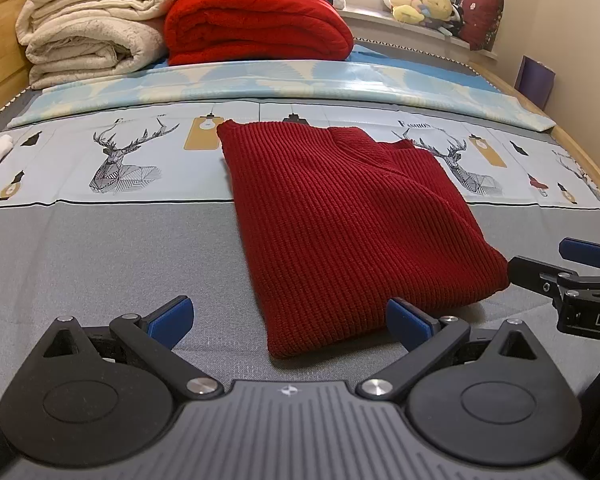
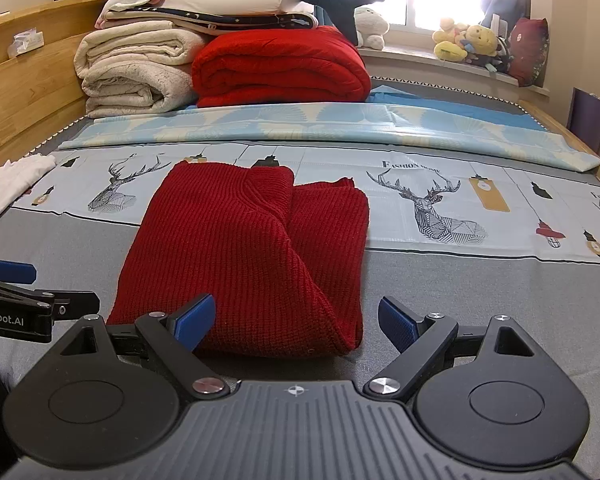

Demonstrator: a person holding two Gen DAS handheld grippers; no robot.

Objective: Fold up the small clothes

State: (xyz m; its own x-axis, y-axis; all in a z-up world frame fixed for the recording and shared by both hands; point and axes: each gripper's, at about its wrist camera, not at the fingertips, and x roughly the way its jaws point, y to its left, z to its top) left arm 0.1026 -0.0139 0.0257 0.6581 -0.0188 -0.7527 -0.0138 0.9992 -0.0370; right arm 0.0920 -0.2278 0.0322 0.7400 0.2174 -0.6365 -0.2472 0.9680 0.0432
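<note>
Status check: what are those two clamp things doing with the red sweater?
Left tool open, empty. Right tool open, empty. Red sweater folded on bed. Nothing in the way.

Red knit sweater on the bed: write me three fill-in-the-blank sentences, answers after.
1. The red knit sweater lies ____ on the bed.
2. Both the left gripper and right gripper are ____.
3. The white garment lies to the sweater's ____.

Answers: folded; open; left
</note>
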